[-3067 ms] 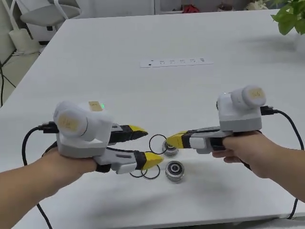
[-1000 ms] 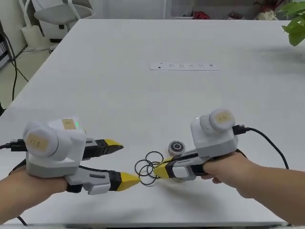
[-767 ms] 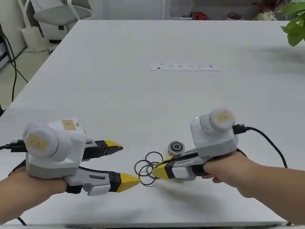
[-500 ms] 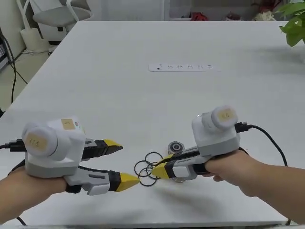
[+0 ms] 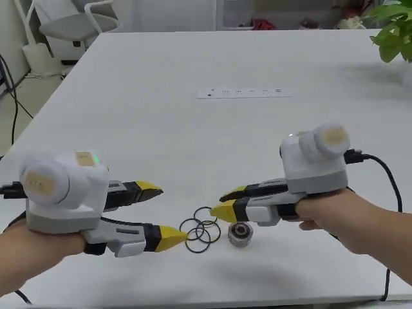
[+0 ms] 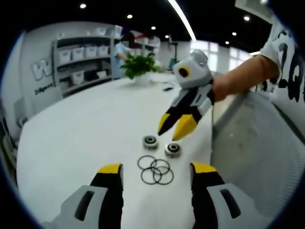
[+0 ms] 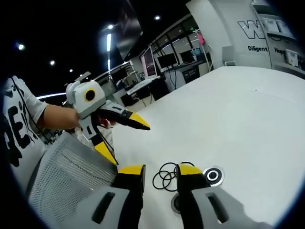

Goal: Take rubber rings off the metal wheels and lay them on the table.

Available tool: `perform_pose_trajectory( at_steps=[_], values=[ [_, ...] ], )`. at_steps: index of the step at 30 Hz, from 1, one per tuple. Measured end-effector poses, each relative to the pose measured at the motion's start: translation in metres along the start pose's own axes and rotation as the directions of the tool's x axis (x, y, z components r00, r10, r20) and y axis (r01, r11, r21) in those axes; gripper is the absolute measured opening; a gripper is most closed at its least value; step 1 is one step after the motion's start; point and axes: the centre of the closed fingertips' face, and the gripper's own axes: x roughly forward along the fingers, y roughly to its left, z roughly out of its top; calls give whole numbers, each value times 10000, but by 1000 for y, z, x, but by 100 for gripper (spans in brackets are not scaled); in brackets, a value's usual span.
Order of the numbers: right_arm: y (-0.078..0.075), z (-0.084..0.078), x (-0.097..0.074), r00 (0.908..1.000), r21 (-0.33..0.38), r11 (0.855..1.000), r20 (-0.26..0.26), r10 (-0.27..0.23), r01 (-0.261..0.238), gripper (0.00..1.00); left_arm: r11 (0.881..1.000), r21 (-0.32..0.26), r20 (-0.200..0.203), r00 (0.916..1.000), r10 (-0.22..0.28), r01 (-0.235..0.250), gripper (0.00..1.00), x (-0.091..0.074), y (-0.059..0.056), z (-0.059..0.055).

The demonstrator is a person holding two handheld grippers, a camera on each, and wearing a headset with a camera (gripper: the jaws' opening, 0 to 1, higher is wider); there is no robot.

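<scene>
Wheel, small, round, silver metal (image 5: pixel 239 233): set on white bench (image 5: pixel 193 129) just beside cluster of thin black rubber rings (image 5: pixel 200 231), on the side towards right gripper (image 5: pixel 225 202). Right gripper is held just above it, jaws narrowly parted, nothing held. Left gripper (image 5: pixel 159 214) is sited across the rings, jaws wide apart, empty. Second wheel (image 6: pixel 150 141), beyond the first, is disclosed by left gripper view.

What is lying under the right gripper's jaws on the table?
One metal wheel lies there beside loose rubber rings. The right gripper covers a second wheel in the head view; the left gripper view shows it.
</scene>
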Motion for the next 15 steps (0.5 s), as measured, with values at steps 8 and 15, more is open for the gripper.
perform_pose_trajectory(
  at_steps=[8, 15],
  values=[
    [-7, 13, -26, 9981, -397, 9982, 441, -438, 455, 32, 9998, -33, 364, 9992, 174, -173, 61, -9, 3, 15],
    [-11, 19, -49, 9937, -934, 9916, 751, -830, 898, 41, 9994, -75, 601, 9976, 329, -325, 63, -14, 6, 23]
  ],
)
